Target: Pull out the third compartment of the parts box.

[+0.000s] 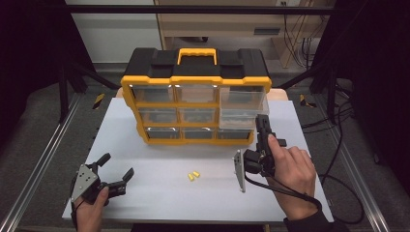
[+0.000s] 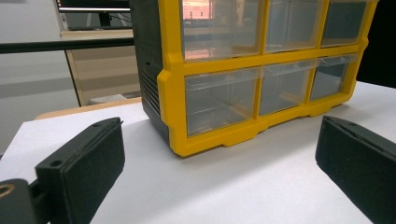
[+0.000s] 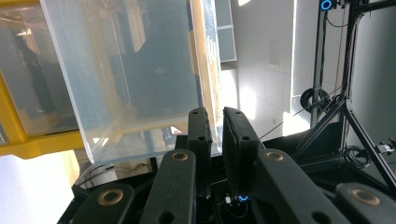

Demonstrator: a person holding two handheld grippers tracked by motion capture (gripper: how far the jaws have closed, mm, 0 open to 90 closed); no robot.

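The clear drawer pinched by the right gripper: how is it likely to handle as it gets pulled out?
The clear drawer looks thin-walled and empty, so probably light. The right gripper pinches only its front wall, so it may tilt or slip once free of the organizer.

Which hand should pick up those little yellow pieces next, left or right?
Left, probably. The left gripper is open and free near the yellow pieces; the right gripper is shut on the pulled-out clear drawer.
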